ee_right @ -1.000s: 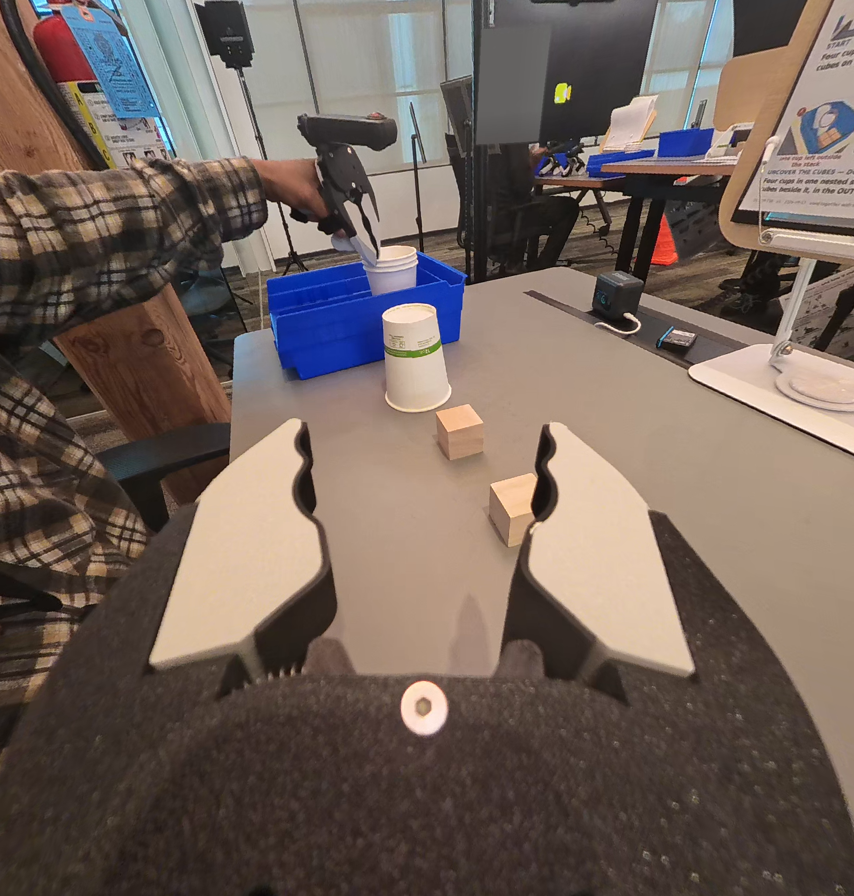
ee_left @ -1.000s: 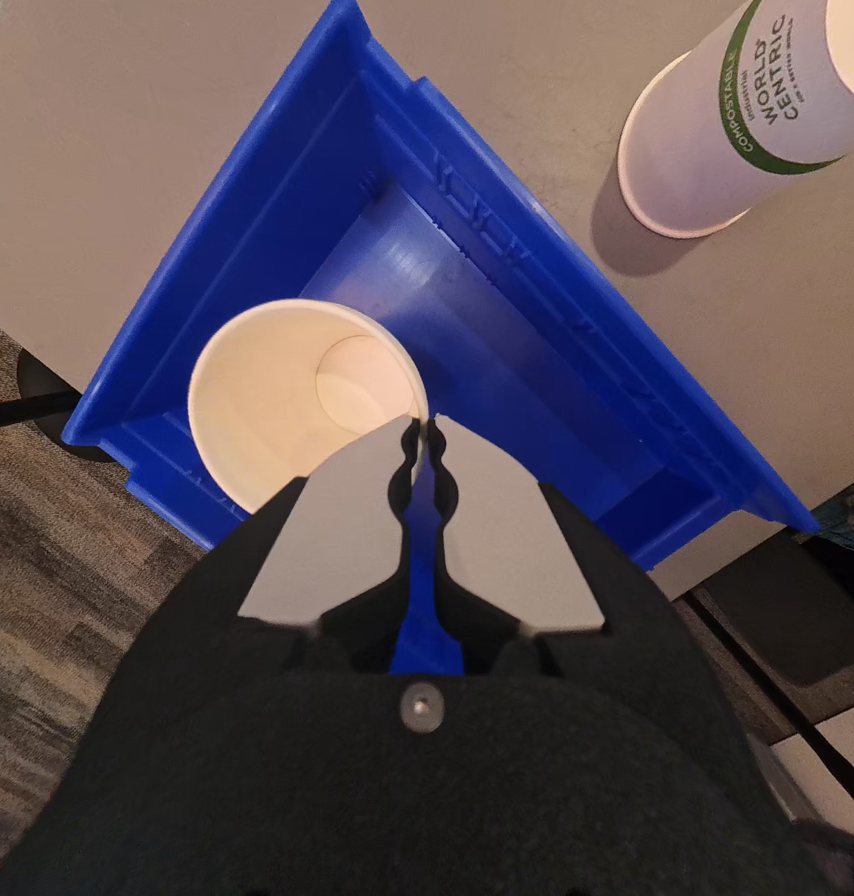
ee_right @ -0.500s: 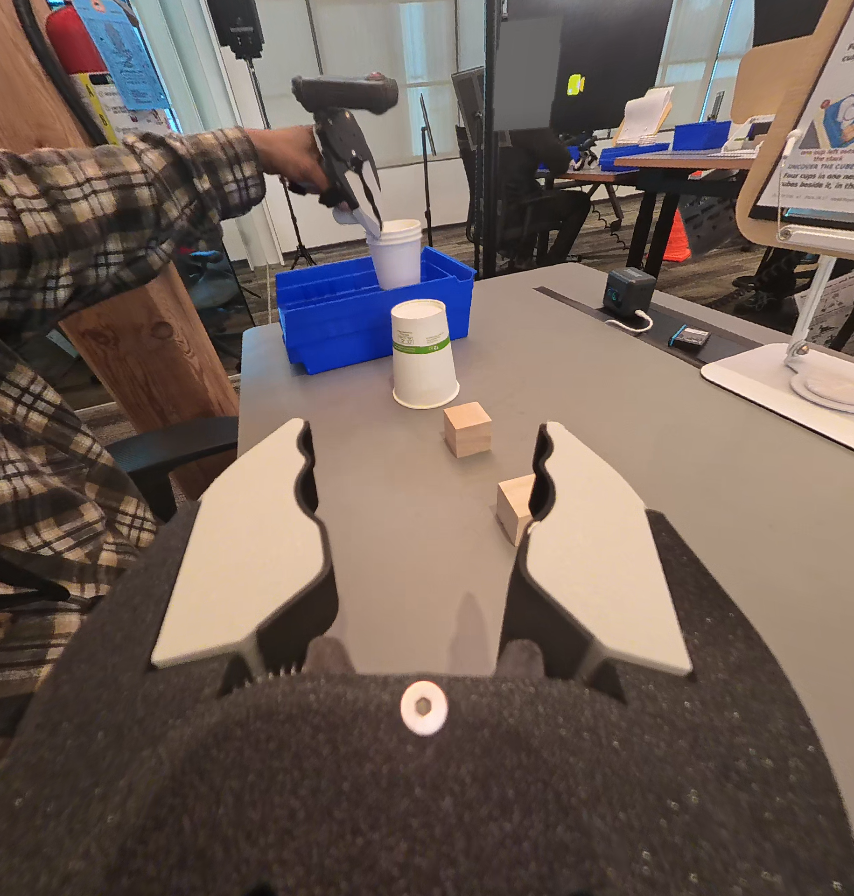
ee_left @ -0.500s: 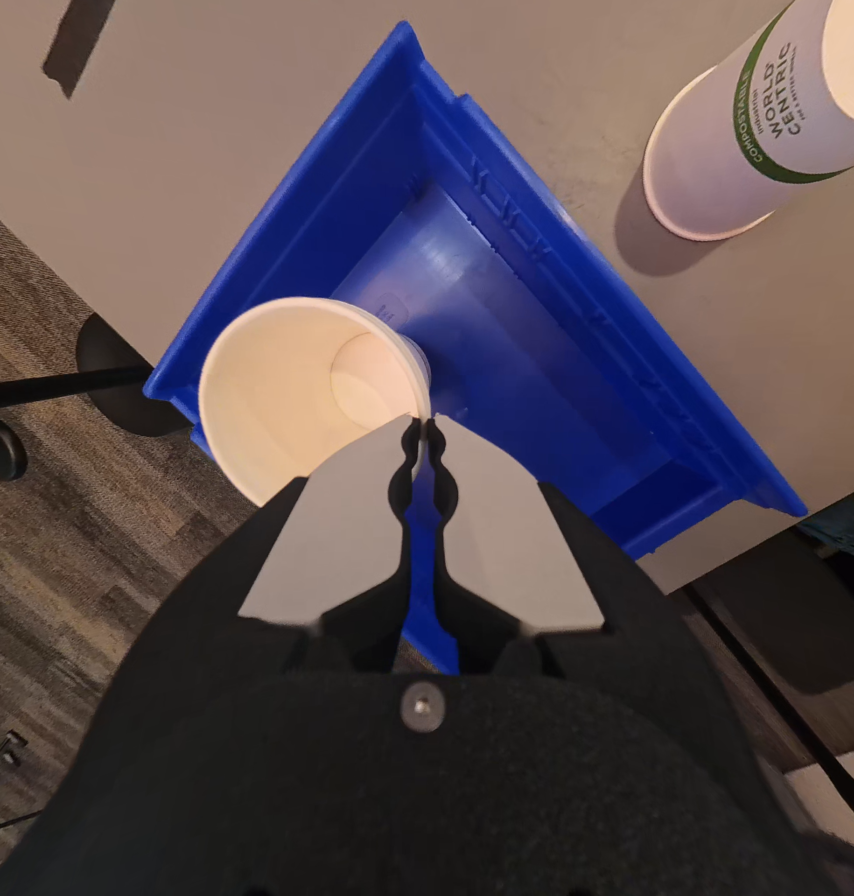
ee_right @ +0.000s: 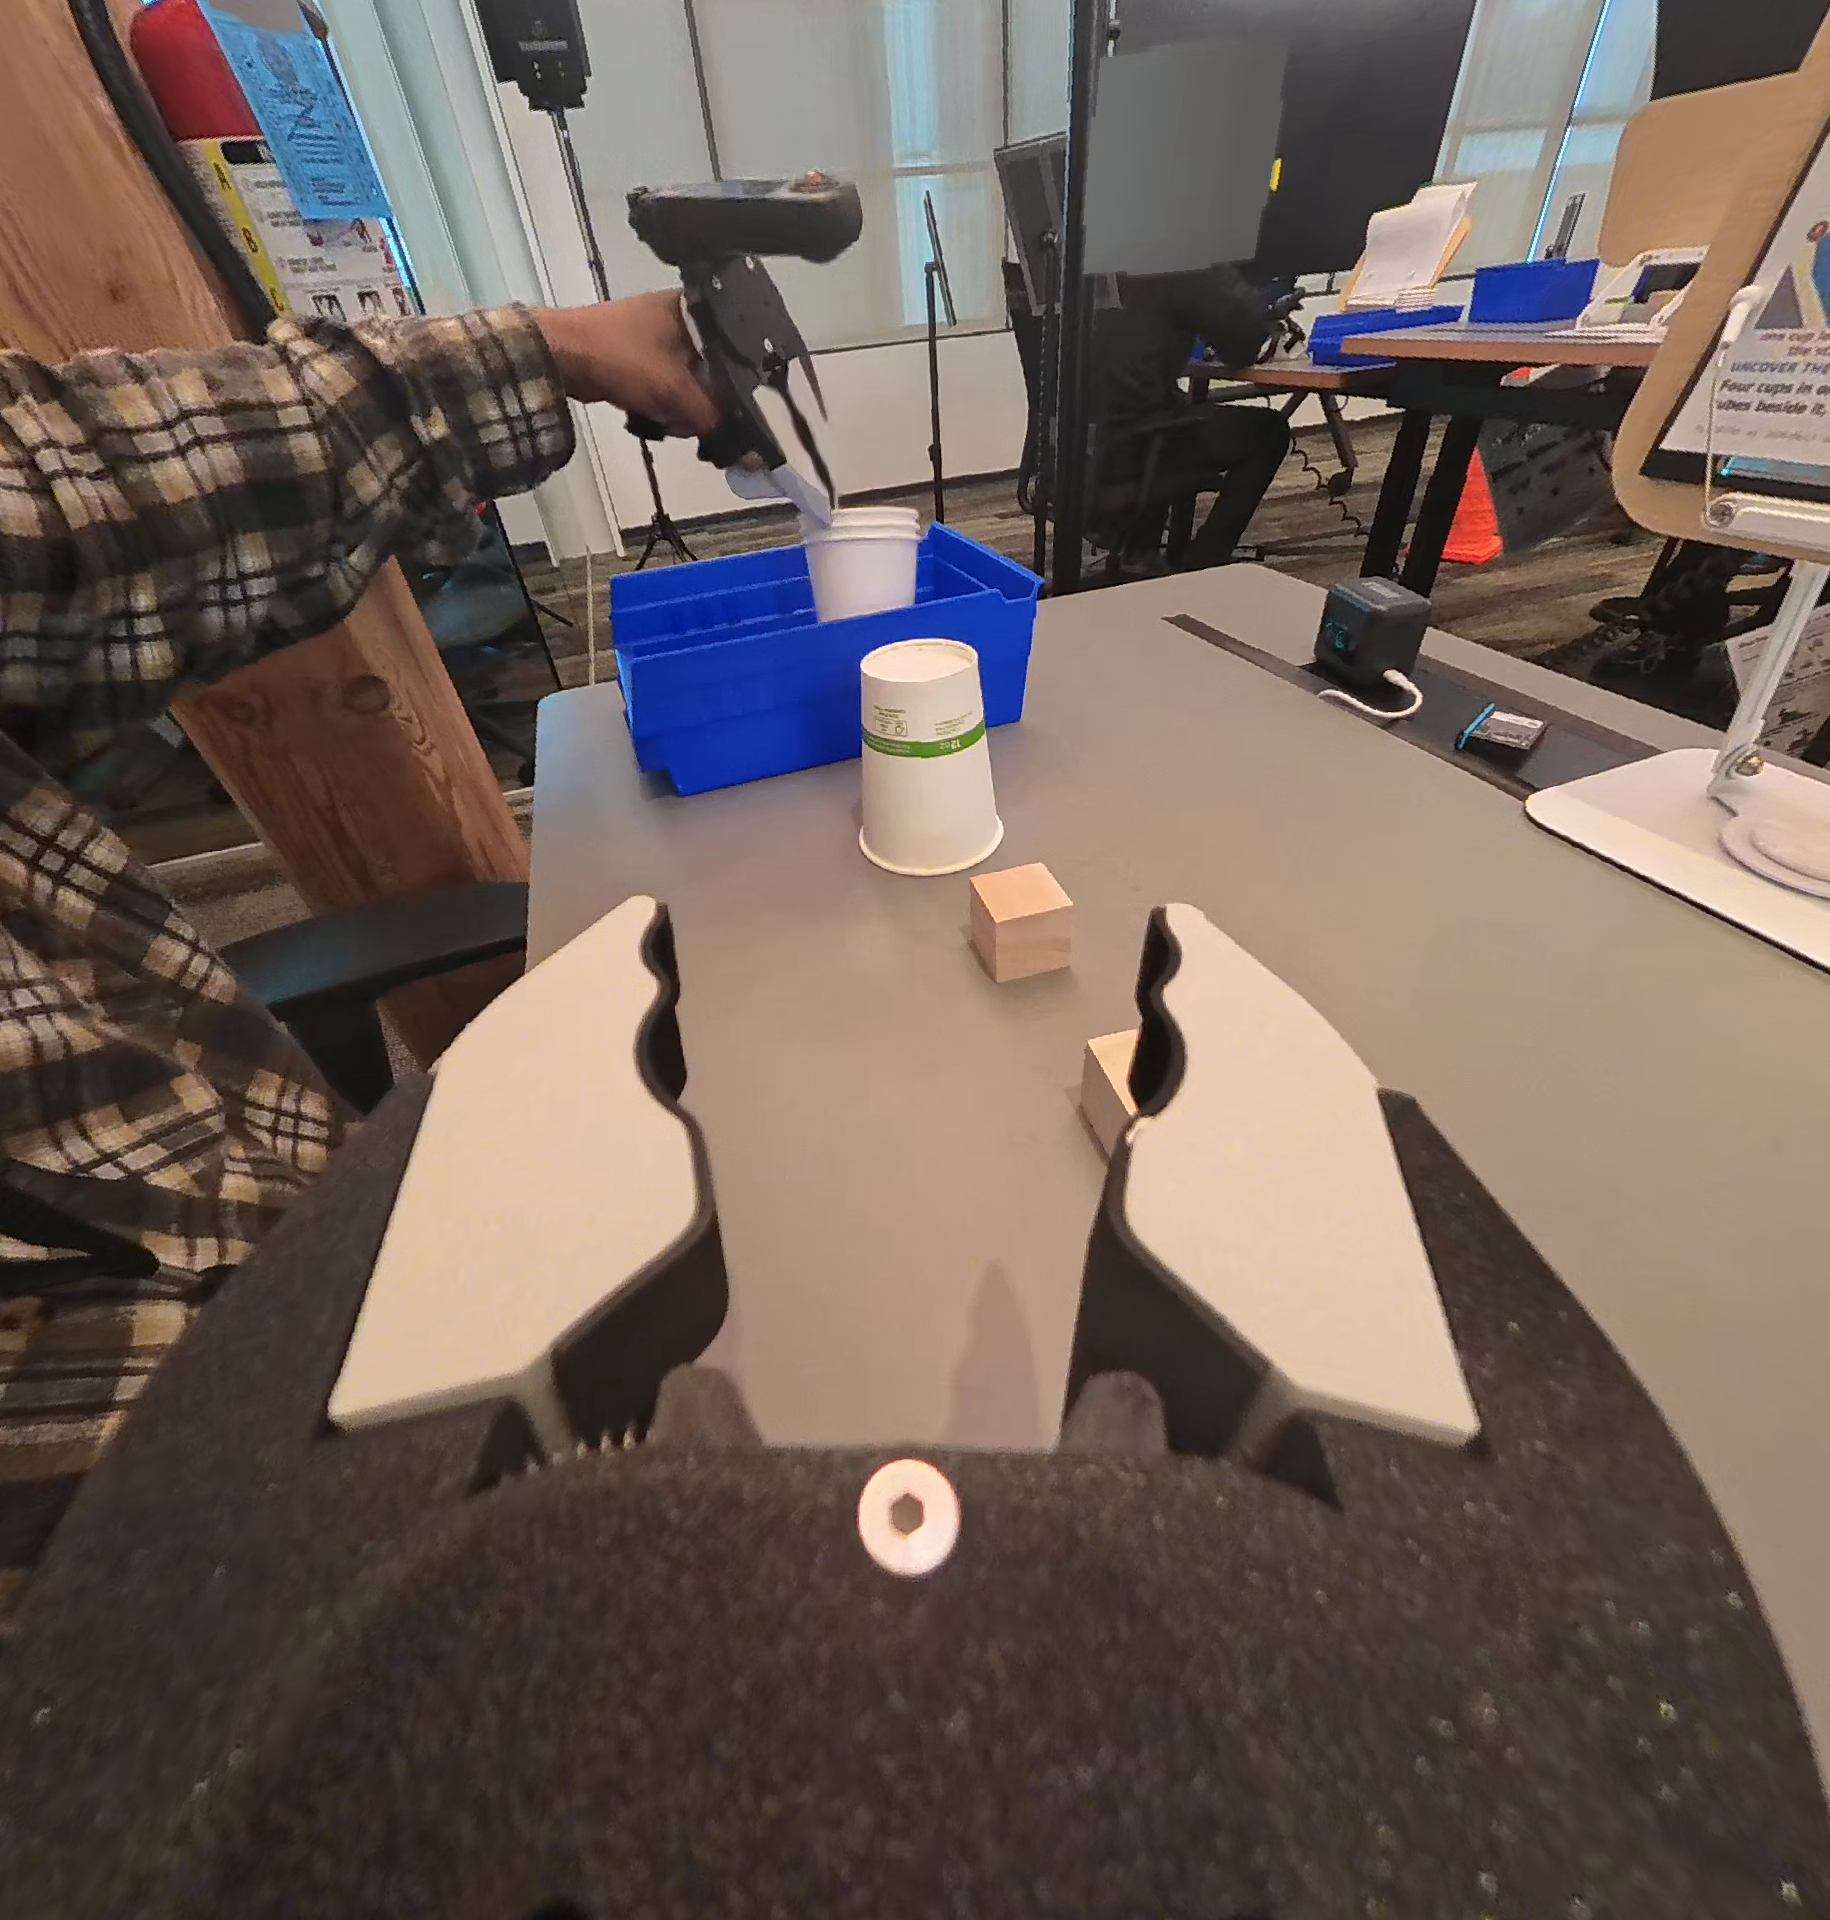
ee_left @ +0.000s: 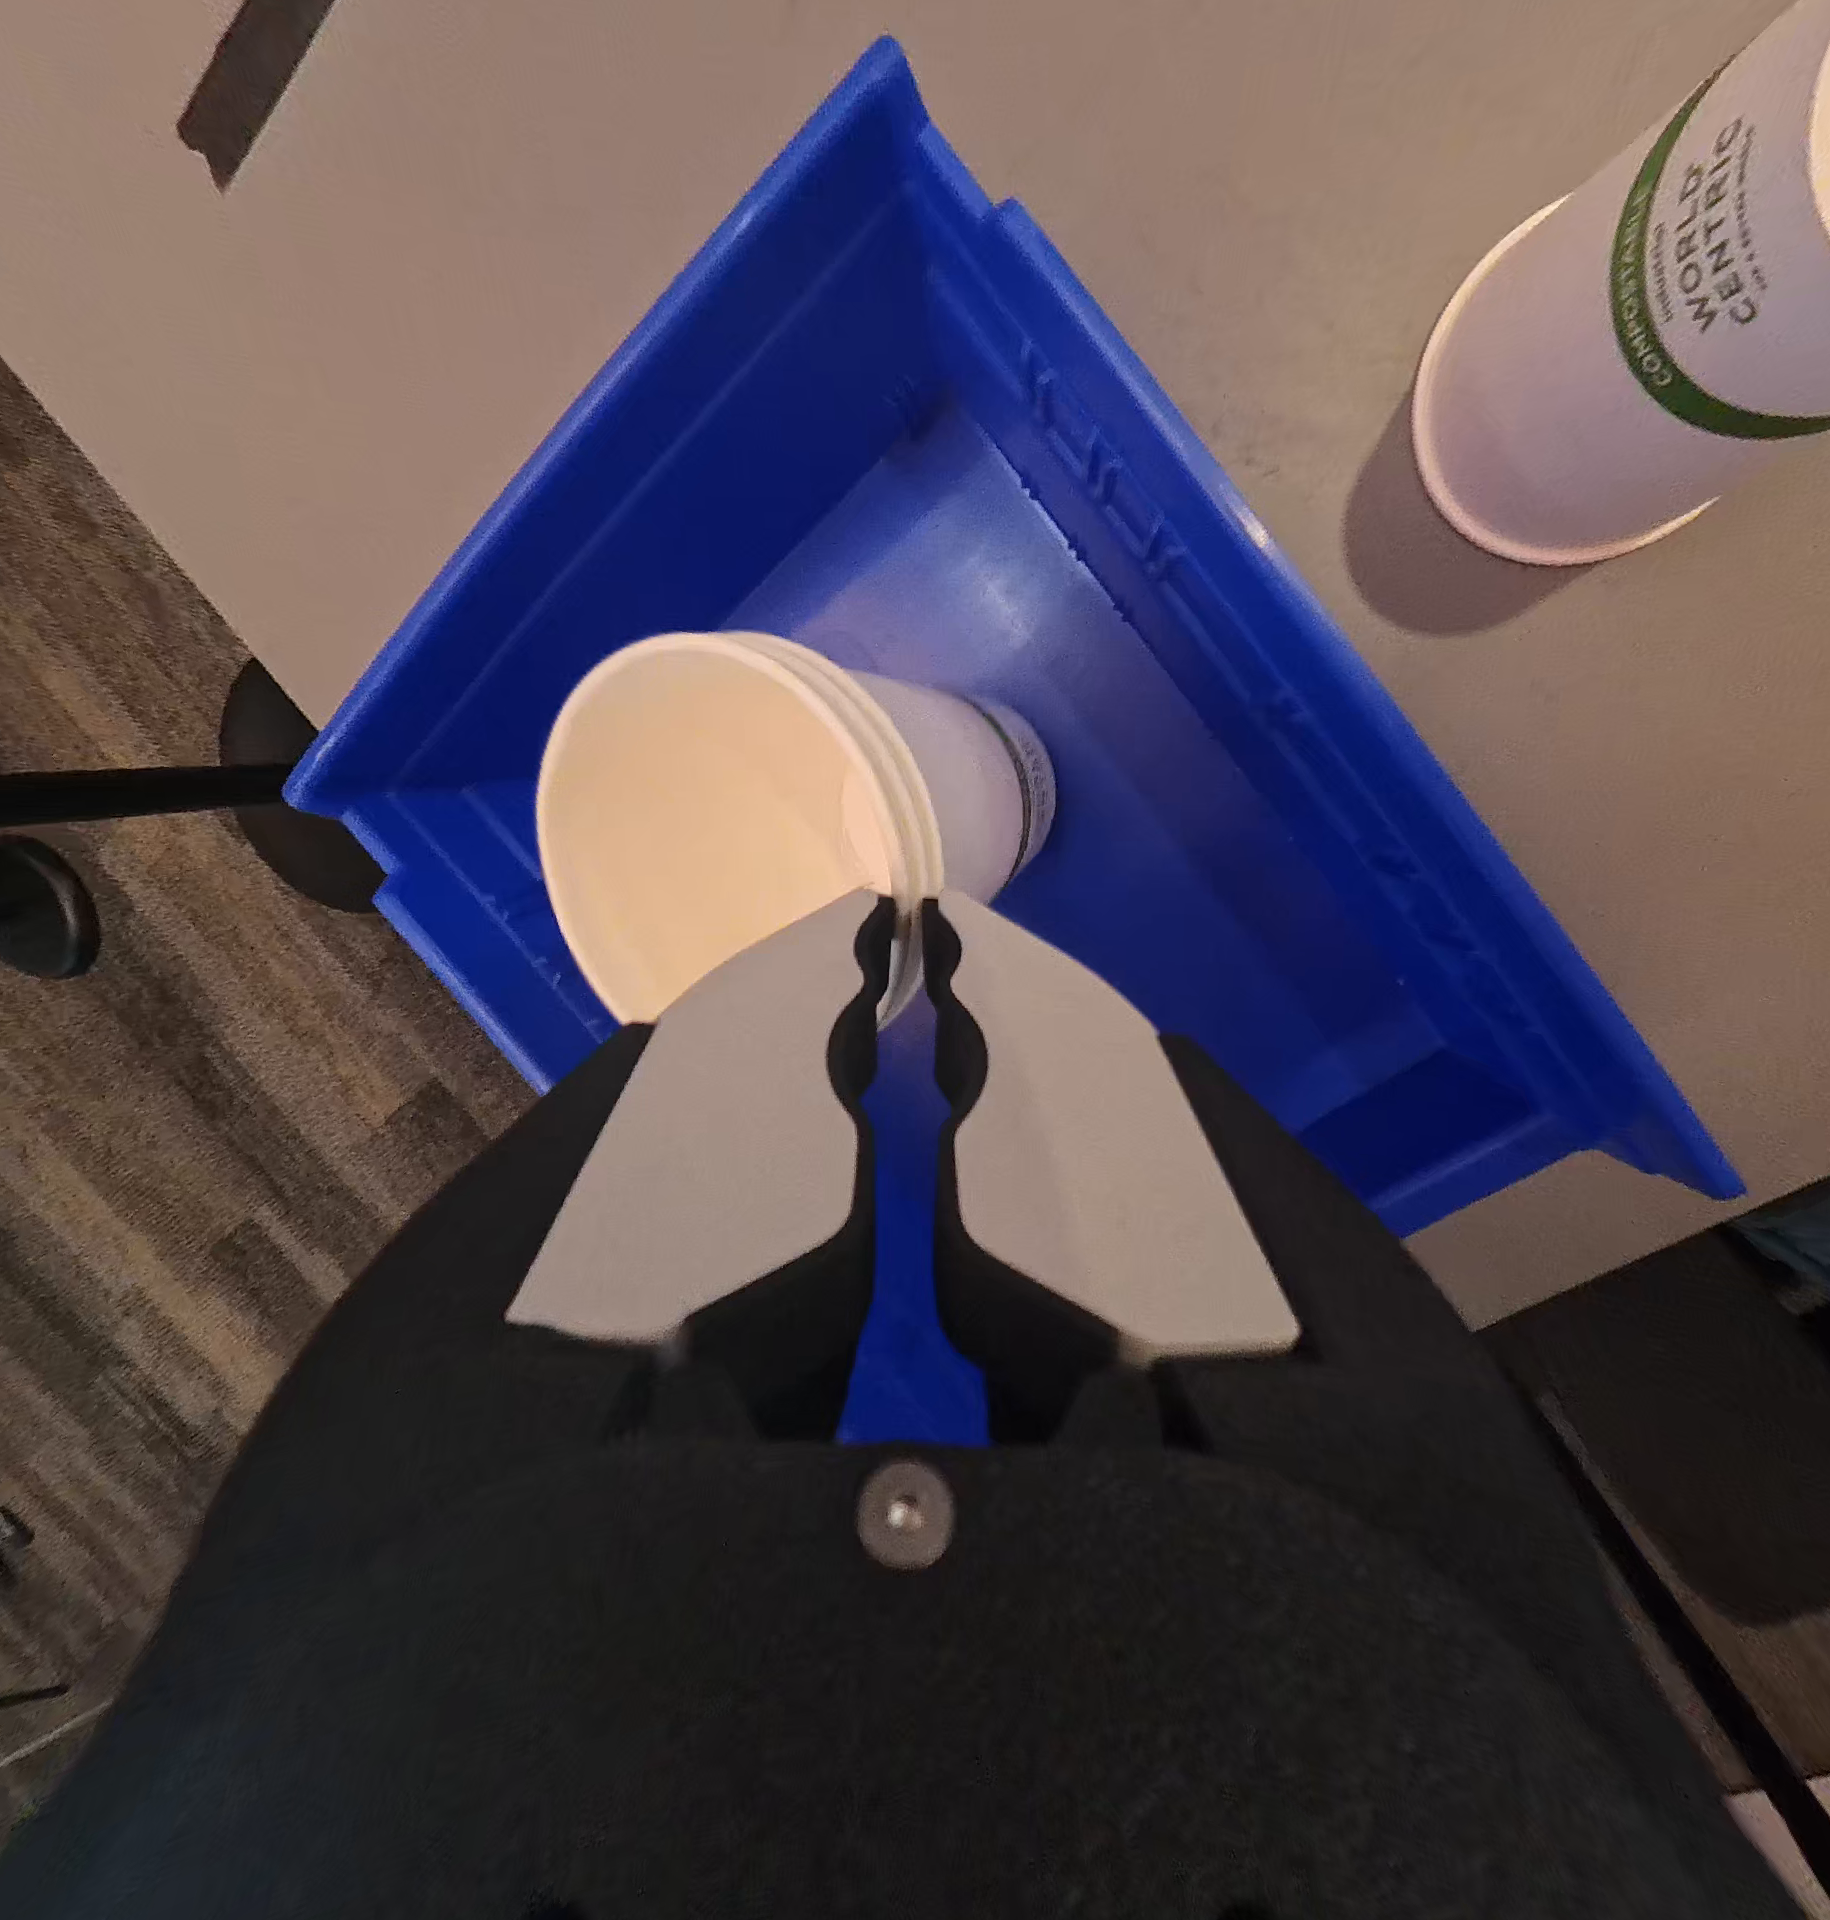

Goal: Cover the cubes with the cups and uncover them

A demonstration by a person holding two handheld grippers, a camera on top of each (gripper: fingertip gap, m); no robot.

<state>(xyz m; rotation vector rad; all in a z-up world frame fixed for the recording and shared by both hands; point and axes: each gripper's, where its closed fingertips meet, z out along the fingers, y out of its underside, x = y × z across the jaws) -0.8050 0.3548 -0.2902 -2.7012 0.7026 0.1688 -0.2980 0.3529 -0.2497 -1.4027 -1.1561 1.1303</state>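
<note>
Cubes (ee_right: 1020, 921): two bare on the grey counter (ee_right: 1306, 935), plain pale wood, square-edged; nearer one (ee_right: 1106, 1086) partly hidden behind the right gripper (ee_right: 906, 1023), fingers spread wide, empty. Beyond them, one upturned paper cup (ee_right: 926, 756), white, tapered, green band, perhaps already over a cube. Farthest, in the blue plastic bin (ee_right: 776, 665), ribbed walls: nested stack of cups (ee_left: 786, 810), smooth paper, rolled rims. Left gripper (ee_left: 906, 914) pinched narrow on the stack's rim, seemingly several walls at once. Step in hand, likely: fetching the next cup. Next: separate one, invert, lower over a bare cube.
</note>
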